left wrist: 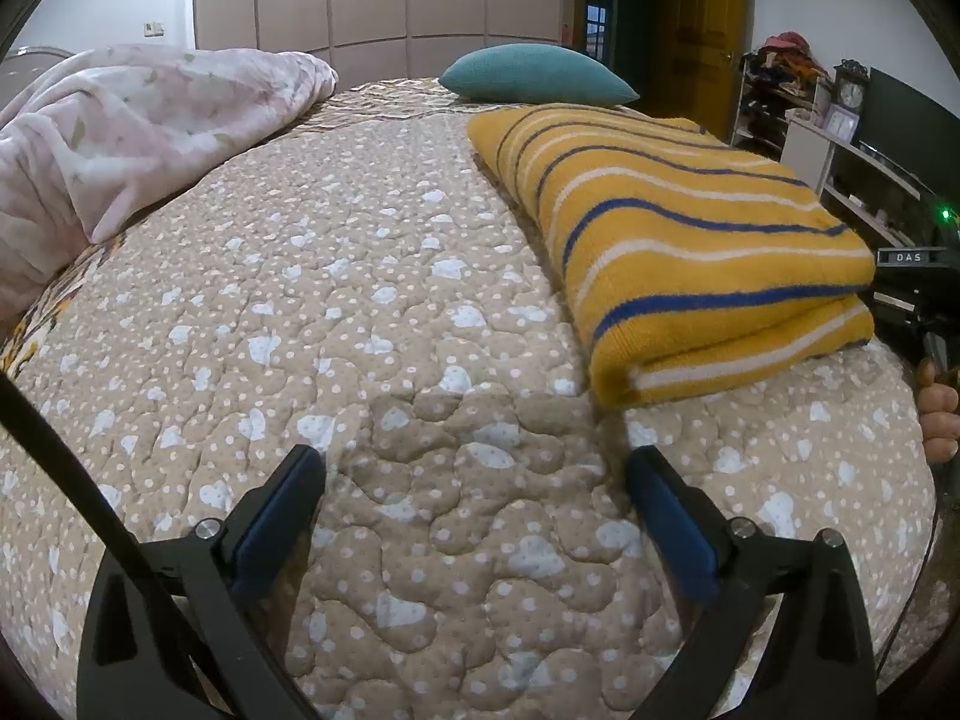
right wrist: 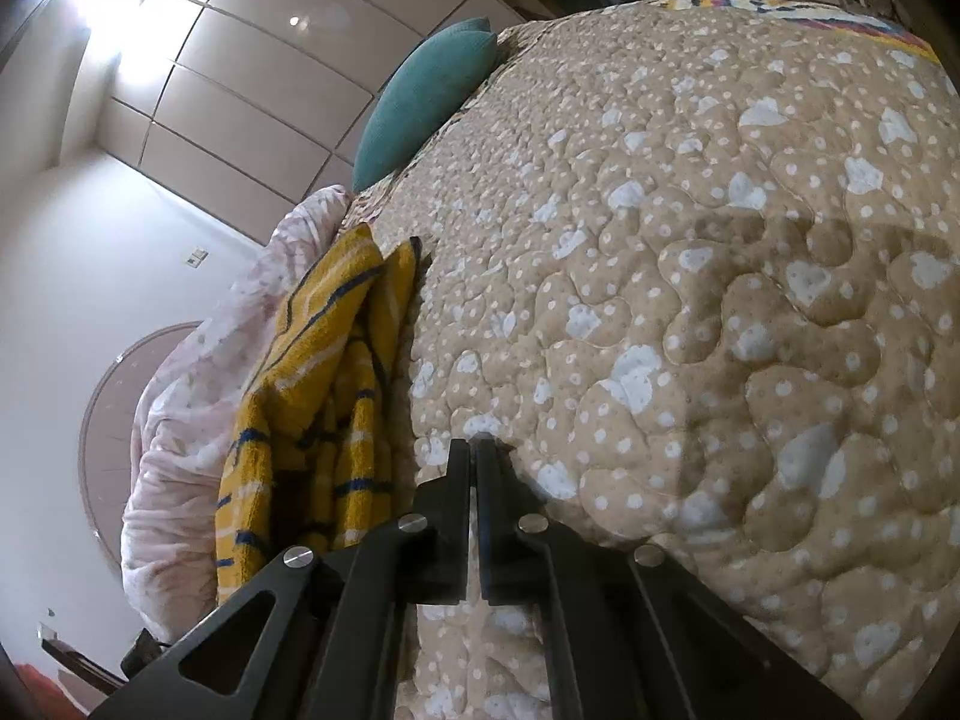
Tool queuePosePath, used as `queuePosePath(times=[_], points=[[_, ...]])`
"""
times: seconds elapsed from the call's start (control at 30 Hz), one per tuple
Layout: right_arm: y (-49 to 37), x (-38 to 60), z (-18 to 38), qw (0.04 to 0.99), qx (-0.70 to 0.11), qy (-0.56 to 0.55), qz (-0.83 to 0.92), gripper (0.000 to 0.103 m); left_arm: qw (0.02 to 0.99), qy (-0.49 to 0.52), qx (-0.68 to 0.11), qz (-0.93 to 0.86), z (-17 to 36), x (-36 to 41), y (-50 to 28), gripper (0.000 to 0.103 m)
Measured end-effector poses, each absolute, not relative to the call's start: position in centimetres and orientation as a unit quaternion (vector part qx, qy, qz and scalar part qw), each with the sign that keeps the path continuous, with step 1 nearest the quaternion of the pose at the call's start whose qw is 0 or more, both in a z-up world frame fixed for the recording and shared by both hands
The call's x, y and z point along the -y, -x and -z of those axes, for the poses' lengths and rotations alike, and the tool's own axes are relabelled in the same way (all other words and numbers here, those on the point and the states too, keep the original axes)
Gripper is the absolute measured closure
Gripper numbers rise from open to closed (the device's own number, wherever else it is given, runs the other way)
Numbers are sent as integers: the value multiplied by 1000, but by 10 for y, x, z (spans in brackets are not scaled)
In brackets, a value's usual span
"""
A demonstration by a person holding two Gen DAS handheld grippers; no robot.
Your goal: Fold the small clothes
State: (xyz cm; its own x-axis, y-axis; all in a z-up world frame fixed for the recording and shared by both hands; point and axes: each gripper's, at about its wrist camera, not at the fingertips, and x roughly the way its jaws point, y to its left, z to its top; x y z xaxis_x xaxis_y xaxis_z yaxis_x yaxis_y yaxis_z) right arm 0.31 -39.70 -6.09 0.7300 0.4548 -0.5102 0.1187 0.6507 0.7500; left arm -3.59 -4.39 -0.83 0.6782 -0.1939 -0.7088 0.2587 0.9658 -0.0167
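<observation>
A yellow knit garment with blue and white stripes (left wrist: 678, 240) lies folded in a thick rectangle on the beige quilted bedspread (left wrist: 372, 324), to the right of centre. My left gripper (left wrist: 474, 474) is open and empty, low over the quilt just in front of the garment's near left corner. In the right wrist view the camera is rolled on its side; the same garment (right wrist: 324, 384) shows left of my right gripper (right wrist: 474, 441), whose fingers are pressed together with nothing between them, close to the quilt (right wrist: 720, 300).
A teal cushion (left wrist: 537, 75) lies at the head of the bed. A pink floral duvet (left wrist: 126, 132) is bunched at the left. Shelves, a clock (left wrist: 851, 93) and a dark cabinet stand right of the bed. A hand (left wrist: 939, 414) holds the other gripper's handle at the right edge.
</observation>
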Motion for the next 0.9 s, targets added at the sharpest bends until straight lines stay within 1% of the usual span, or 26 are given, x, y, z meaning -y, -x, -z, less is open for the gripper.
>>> queuePosePath(times=[0.2,0.27,0.37,0.47,0.53,0.6,0.67,0.7,0.73,0.83,0.9], points=[[-1,400,60,838,-352,-406,-98,103,919,-48,-375,111,7,47,40,1],[1,396,56,845,-357,-390,-79,103,916,-46,-383,110,6,47,38,1],[5,391,48,851,-372,-367,-51,103,903,-36,-414,110,4,47,29,0],[22,385,40,856,-382,-347,-28,99,891,-25,-441,100,2,47,22,0],[39,381,34,866,-379,-326,-10,92,889,-26,-450,88,2,50,21,0],[51,374,28,878,-378,-294,14,90,888,-24,-451,83,2,51,20,0],[63,361,20,894,-375,-237,58,71,893,-13,-443,80,3,50,19,0],[66,356,17,901,-372,-213,73,51,896,-12,-437,77,4,50,20,0],[68,349,14,907,-368,-183,89,40,899,-15,-431,74,4,51,22,0],[65,330,21,914,-374,-94,122,36,903,-14,-424,70,5,52,24,0],[66,327,26,917,-370,-80,127,34,905,-14,-420,68,6,53,26,0]])
